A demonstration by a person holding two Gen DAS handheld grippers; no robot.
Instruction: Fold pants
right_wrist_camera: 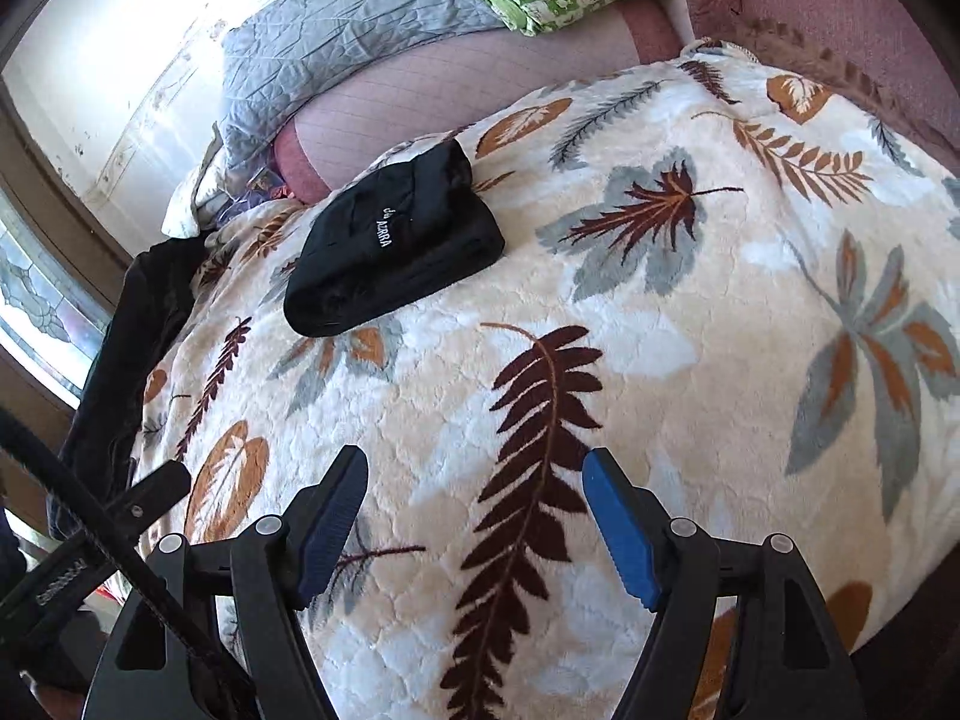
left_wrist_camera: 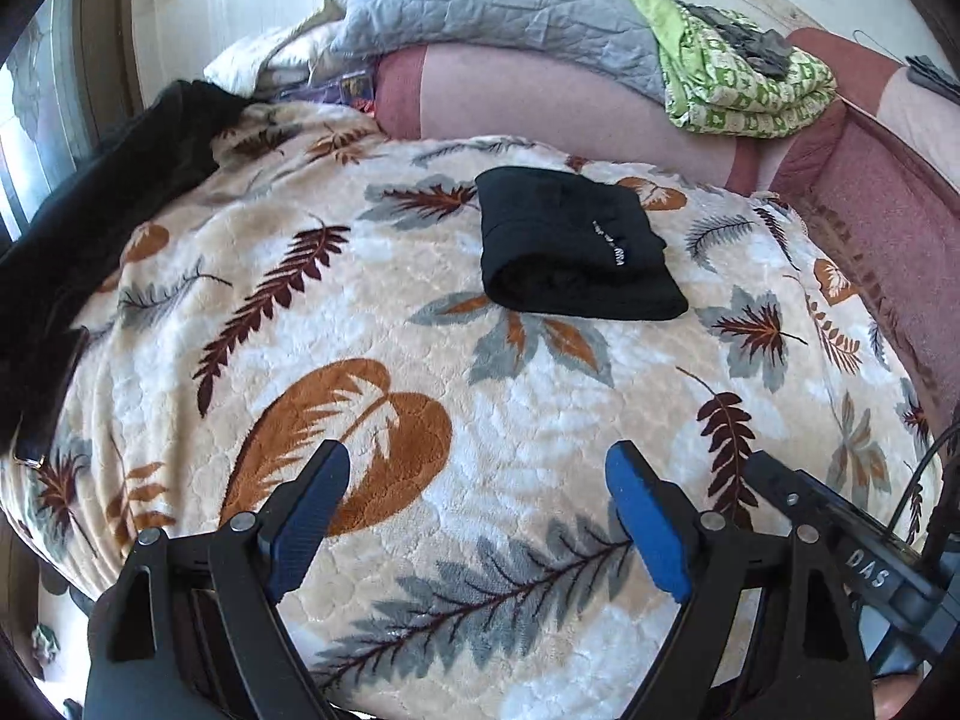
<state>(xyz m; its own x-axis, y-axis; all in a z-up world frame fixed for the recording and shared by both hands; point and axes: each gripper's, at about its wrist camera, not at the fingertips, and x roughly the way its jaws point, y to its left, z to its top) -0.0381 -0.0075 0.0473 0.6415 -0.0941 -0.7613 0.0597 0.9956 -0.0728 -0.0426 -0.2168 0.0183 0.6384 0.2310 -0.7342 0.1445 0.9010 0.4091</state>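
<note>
blue pads are seen spread wide apart on the left hand-held gripper and on the right hand-held gripper; both are held empty above the leaf-patterned blanket, with nothing between the jaws and no contact with the cloth.

farther out, near the middle of the bed, the black pants are found lying flat on the blanket as a compact folded bundle, a small white logo facing up; they are well apart from both grippers. by the look of the bundle the folding is judged to be largely done.

the pants are judged soft, light and limp, so the layers would be expected to slip or fall open if lifted by one corner. a hold is best taken on the thick rolled edge at the near side, where all layers can be pinched together.

at the left edge of the bed a second dark garment is draped. beyond the blanket, a grey quilt and a folded green patterned cloth are piled on the pink sofa back. no containers are seen.
</note>
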